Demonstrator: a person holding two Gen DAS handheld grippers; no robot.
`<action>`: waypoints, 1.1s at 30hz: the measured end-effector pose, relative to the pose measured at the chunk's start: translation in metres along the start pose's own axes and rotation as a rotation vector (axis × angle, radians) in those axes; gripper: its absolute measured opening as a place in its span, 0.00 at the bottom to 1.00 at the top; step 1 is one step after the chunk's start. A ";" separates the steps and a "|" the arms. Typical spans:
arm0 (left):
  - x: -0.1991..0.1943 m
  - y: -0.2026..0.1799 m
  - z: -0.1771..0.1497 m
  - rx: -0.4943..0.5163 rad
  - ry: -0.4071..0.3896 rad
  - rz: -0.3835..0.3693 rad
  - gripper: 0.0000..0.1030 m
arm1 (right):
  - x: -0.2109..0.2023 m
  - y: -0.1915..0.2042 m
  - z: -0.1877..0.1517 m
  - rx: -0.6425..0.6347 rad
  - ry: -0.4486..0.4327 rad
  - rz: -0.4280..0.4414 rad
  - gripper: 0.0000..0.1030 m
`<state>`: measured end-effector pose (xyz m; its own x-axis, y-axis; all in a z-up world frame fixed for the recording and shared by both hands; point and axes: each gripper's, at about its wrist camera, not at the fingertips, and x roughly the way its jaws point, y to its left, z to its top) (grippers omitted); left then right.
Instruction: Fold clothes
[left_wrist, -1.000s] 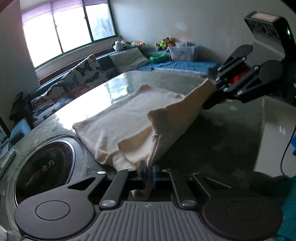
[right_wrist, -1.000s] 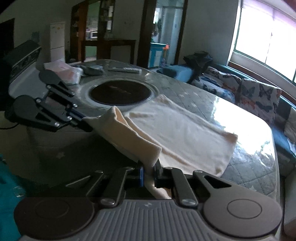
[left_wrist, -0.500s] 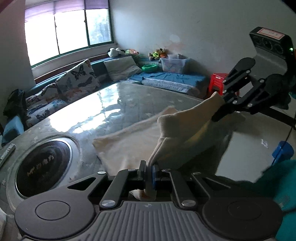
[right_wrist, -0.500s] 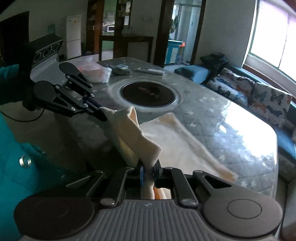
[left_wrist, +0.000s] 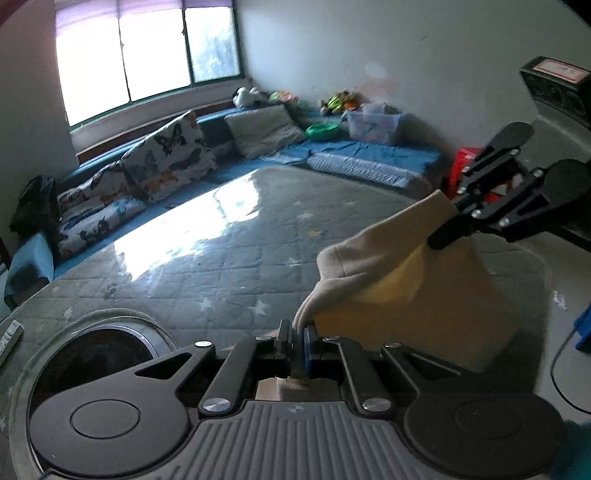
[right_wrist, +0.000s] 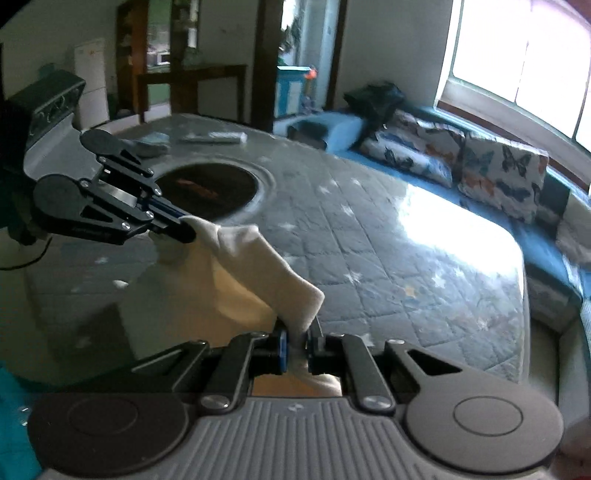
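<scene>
You have the cream garment (left_wrist: 406, 280) lifted clear of the quilted table (left_wrist: 229, 266), hanging off its near edge. Your left gripper (left_wrist: 298, 339) is pinched tight on one corner at 6 o'clock in its own view, and your right gripper (right_wrist: 297, 345) is clamped on the other. In the left view the right gripper sits at 2 o'clock. The cloth looks soft, light and limp: it sags between your grips. Stay on the corners and keep the top edge taut.
</scene>
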<state>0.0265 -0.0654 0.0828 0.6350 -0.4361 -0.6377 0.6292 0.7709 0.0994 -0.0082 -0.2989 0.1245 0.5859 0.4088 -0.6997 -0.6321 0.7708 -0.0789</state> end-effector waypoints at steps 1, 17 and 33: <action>0.012 0.005 0.002 -0.007 0.011 0.008 0.06 | 0.010 -0.006 0.001 0.012 0.013 -0.001 0.08; 0.070 0.041 -0.009 -0.161 0.072 0.137 0.26 | 0.059 -0.048 -0.040 0.315 -0.039 -0.175 0.22; 0.089 0.002 0.013 -0.210 0.080 -0.015 0.23 | 0.059 -0.036 -0.048 0.328 -0.042 -0.141 0.22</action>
<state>0.0905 -0.1085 0.0365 0.5833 -0.4169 -0.6971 0.5259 0.8479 -0.0669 0.0246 -0.3261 0.0520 0.6807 0.3018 -0.6676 -0.3514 0.9340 0.0639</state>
